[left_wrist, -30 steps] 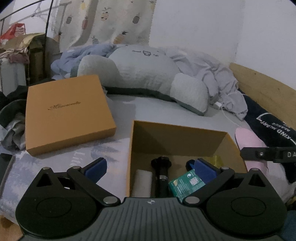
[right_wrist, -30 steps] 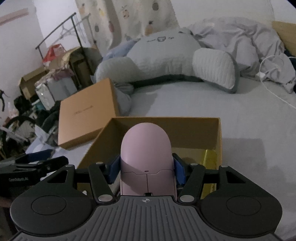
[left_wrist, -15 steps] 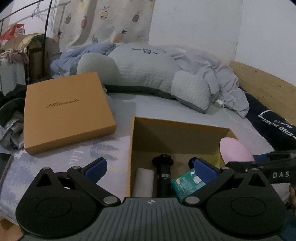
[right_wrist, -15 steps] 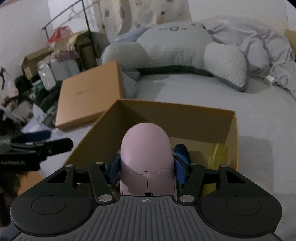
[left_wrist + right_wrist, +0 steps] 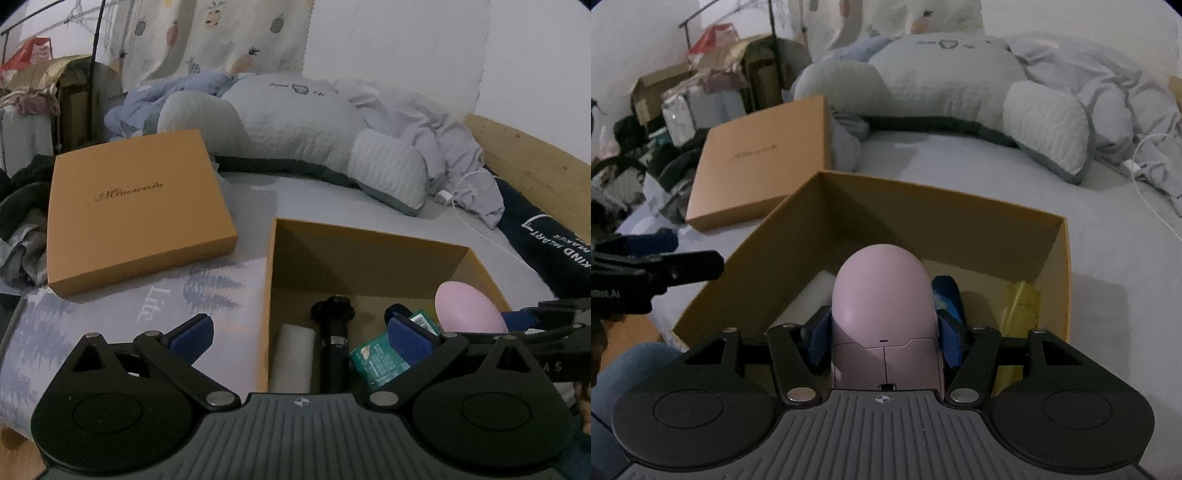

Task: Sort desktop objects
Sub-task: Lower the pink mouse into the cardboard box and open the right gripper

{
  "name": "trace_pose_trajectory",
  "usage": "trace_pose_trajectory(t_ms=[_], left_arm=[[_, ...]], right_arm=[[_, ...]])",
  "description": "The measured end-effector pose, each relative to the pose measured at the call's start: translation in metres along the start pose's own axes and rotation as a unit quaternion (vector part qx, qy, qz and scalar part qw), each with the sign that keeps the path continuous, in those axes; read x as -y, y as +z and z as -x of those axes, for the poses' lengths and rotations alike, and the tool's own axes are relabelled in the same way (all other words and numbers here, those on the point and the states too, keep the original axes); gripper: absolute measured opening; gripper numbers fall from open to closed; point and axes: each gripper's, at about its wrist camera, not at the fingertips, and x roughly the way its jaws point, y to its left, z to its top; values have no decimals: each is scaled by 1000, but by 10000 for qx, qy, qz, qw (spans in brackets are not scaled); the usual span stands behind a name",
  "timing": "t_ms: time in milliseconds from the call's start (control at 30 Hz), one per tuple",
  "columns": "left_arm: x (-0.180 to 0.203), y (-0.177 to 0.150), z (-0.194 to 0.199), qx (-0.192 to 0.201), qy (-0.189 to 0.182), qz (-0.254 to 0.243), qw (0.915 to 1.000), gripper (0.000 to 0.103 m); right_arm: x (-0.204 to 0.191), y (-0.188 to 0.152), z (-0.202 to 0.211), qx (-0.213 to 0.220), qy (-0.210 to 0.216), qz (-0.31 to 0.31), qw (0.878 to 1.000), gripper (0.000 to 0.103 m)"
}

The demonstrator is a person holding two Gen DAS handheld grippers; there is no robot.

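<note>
one orange lid [image 5: 136, 206] lettered "miaoweilu"

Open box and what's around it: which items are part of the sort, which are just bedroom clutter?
Part of the job:
- open box
- pink mouse, clamped in the right tongs
- white roll
- black tool
- green packet
- box lid

Lying about:
- cushion
- blanket
- charger cable
- clothes rack
</note>
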Motion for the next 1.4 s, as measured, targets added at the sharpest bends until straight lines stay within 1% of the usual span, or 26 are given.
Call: trace_pose_trajectory(t_ms=[200, 400, 500, 633, 900, 1067, 1100, 1133, 1167, 1200, 1400], left_arm=[[-4, -1, -1, -47, 28, 48, 10000, 103], [-7, 0, -2, -83, 49, 84, 9999, 103], [-8, 0, -3, -104, 59, 103, 9999, 103], [-8, 0, -3, -116, 55, 100, 9999, 103], [-7, 0, -4, -134, 67, 77, 9999, 103], [-8, 0, -4, -152, 99, 111, 9998, 103], [-8, 0, -4, -156, 102, 115, 9998, 103], [-8, 0, -4, -164, 99, 112, 9998, 103], [-8, 0, -5, -176, 95, 104, 9997, 103], [-8, -1, -5, -187, 90, 97, 9997, 103], [-7, -2, -7, -237, 79, 68, 9997, 103]], right_arm=[[-9, -5, -10, -155, -125, 325, 9993, 63], [-14, -10, -19, -278, -242, 477, 9982, 64], [-19, -15, -25, -349, -441, 724, 9958, 63], [-26, -18, -30, -383, -520, 978, 9931, 64], [-32, -22, -32, -563, -436, 1173, 9905, 64], [-34, -22, -31, -579, -434, 1234, 9897, 65], [-34, -23, -31, -588, -427, 1242, 9896, 65], [-34, -23, -30, -587, -430, 1254, 9894, 71], [-34, -23, -30, -585, -434, 1267, 9893, 78], [-34, -23, -29, -605, -394, 1289, 9890, 80], [-38, -24, -30, -634, -333, 1349, 9883, 80]])
